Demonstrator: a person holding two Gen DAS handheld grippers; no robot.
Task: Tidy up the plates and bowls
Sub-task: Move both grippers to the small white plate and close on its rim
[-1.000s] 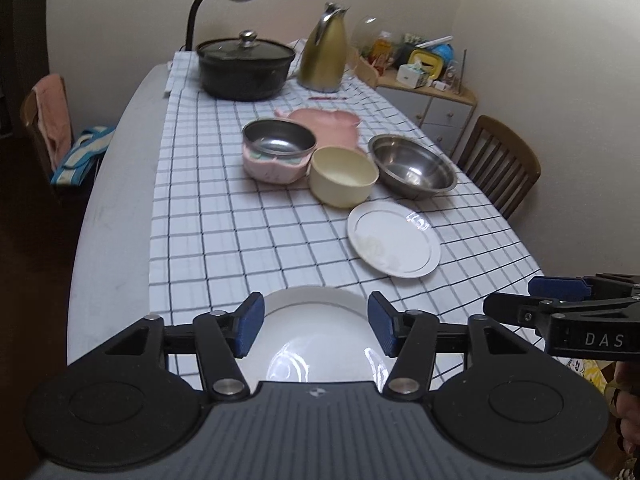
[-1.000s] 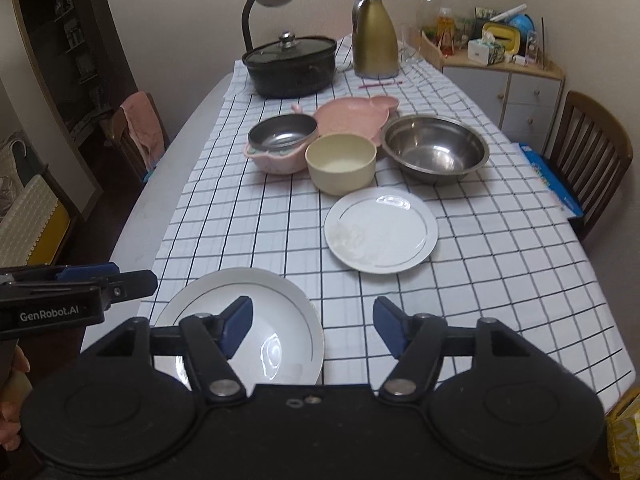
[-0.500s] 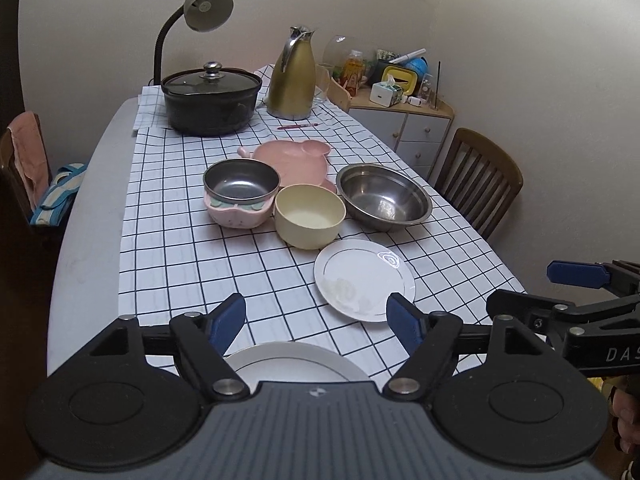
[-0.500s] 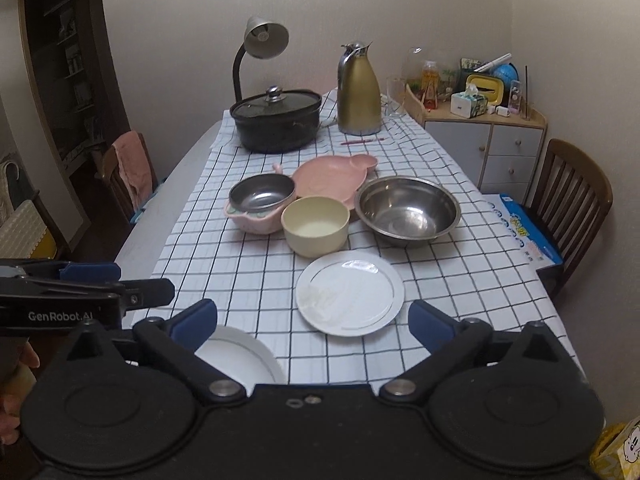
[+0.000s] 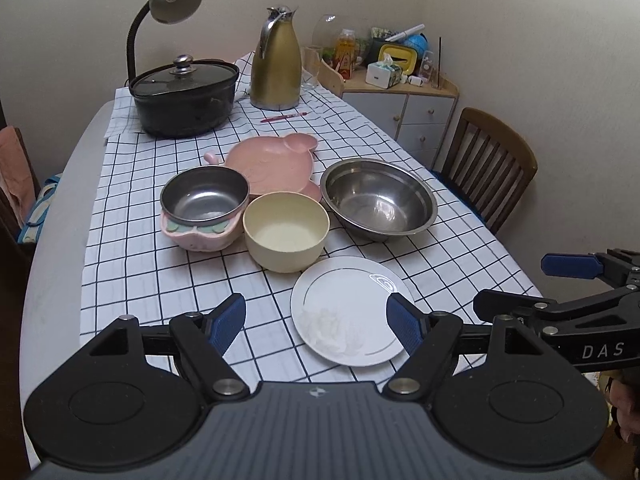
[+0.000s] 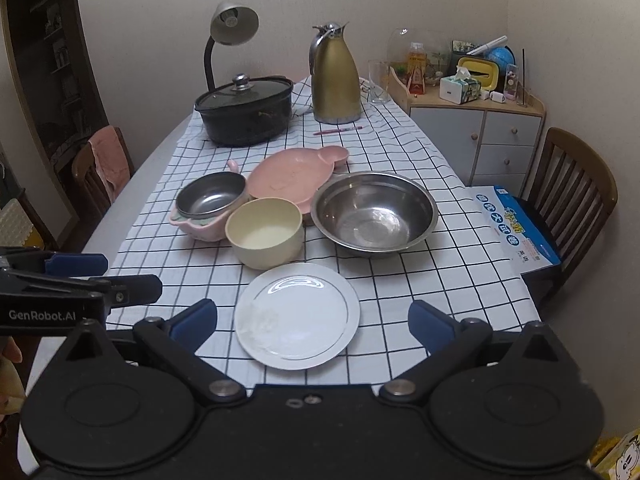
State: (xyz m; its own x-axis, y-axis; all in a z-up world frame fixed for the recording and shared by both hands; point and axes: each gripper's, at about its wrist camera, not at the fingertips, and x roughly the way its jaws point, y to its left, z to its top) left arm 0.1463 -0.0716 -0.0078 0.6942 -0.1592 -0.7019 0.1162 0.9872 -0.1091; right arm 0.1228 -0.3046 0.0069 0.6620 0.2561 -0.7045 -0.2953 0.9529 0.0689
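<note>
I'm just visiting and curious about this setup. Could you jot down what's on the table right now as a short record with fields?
plates: white plate nearest the grippers; pink plate further back
bowls: cream bowl; large steel bowl; small steel bowl sitting in a pink holder
other items: black lidded pot, gold jug, lamp
surface: checked tablecloth
left gripper: open, holding nothing
right gripper: open, holding nothing
</note>
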